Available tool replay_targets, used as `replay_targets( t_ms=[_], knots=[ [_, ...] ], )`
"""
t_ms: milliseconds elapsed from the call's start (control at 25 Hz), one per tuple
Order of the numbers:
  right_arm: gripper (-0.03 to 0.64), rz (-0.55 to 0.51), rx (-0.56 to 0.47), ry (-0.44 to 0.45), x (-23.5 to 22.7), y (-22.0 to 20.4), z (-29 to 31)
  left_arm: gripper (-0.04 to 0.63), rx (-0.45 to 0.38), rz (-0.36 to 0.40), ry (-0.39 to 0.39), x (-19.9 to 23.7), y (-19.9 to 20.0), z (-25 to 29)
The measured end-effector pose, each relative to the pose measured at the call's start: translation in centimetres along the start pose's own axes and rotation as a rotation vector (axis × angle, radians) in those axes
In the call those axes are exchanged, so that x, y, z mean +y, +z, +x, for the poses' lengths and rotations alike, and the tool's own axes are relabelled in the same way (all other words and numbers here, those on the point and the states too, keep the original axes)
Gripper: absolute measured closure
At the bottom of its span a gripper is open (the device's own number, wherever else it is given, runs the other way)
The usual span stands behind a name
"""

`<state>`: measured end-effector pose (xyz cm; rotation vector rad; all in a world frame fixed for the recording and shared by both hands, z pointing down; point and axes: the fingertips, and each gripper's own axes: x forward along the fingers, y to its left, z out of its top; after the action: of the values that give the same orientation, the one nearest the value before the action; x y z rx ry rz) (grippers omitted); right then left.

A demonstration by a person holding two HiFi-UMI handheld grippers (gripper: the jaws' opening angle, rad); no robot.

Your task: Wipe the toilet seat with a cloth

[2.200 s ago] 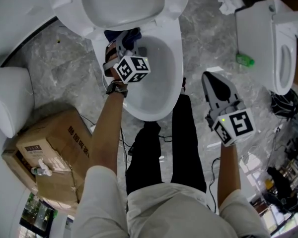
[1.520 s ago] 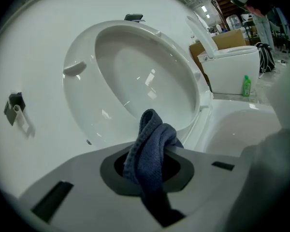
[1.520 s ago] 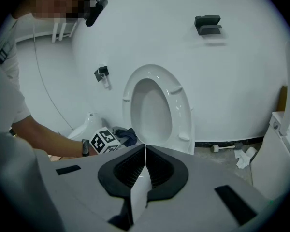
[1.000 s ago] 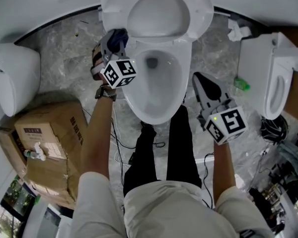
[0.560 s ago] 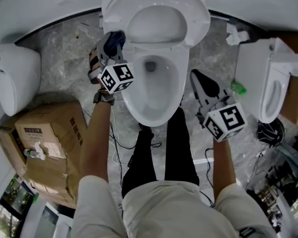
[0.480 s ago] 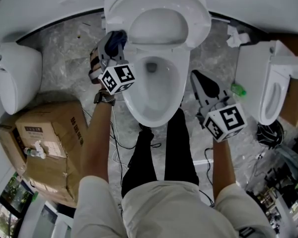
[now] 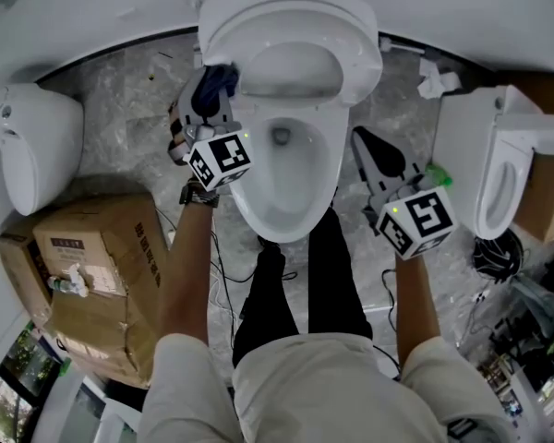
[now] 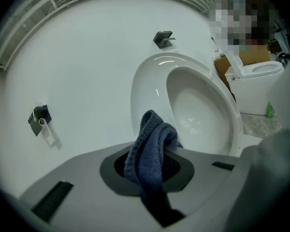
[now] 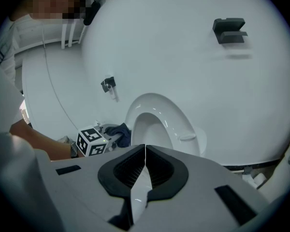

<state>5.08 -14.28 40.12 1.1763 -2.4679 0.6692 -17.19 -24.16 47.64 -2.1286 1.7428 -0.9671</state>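
White porcelain toilet (image 7: 286, 192) stands between the two arms, its seat (image 7: 346, 58) tipped up against the wall. A cardboard box (image 7: 92, 266) sits on the floor, behind and to the left of the left hand-held gripper (image 7: 210, 89). That gripper pinches a dark blue cloth (image 7: 220, 77), bunched right at the raised seat's left edge; whether it touches I can't tell. The right hand-held gripper (image 7: 360, 141), pressed together and empty, hangs off the bowl's right side.
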Motion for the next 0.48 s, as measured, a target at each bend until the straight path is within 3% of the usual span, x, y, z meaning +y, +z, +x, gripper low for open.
replay_targets(
  t_ms=[200, 480],
  knots=[
    [0.588, -0.013, -0.005, 0.004, -0.5, 1.4, -0.7, 0.558, 0.014, -0.098, 0.033, 0.9, 1.0, -0.7],
    [0.588, -0.036, -0.013, 0.005, -1.2, 3.0, -1.9, 0.558, 0.066, -0.317, 0.076, 1.5, 2.3, -0.5]
  ],
)
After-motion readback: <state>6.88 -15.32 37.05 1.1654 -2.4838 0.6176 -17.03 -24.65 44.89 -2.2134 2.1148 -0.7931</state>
